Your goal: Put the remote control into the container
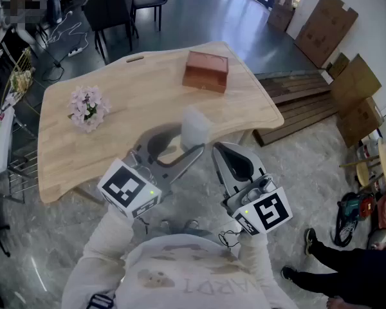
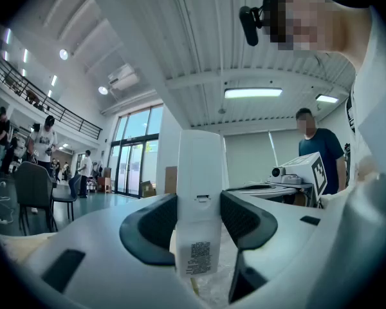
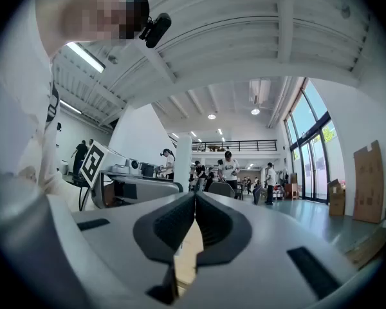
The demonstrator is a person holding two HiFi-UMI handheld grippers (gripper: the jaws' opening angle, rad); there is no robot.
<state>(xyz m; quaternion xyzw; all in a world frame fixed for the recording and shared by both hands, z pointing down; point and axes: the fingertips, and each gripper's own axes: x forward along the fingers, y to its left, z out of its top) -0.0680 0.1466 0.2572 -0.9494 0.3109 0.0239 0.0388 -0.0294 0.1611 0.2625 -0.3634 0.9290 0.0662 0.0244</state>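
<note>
between the pads of the left gripper (image 2: 199, 221) stands the remote control (image 2: 199, 172), a slim white bar pinched across its narrow width. it is upright, with its battery-cover side and a printed label (image 2: 200, 257) turned back toward the person. the jaws are spread about as wide as they go, yet both dark pads press flat on its sides, so it is a real hold and not a loose cradle. gripping it near the lower middle leaves most of its length sticking out past the jaws, which i'd say makes it easier to lower end-first into something.

from above, the remote control (image 1: 194, 127) hangs over the near edge of the pale wooden table (image 1: 148, 102), carried in front of the person's chest. the container (image 1: 206, 71), a brown wooden box, sits well apart from it toward the far edge, and its lid looks closed from here.

the right gripper (image 3: 194, 221) is just beside the left one, jaws pressed together with nothing between them. my guess is it is kept free to deal with that lid. a small bunch of pink flowers (image 1: 88, 107) lies off to the left, clear of the path to the box.
</note>
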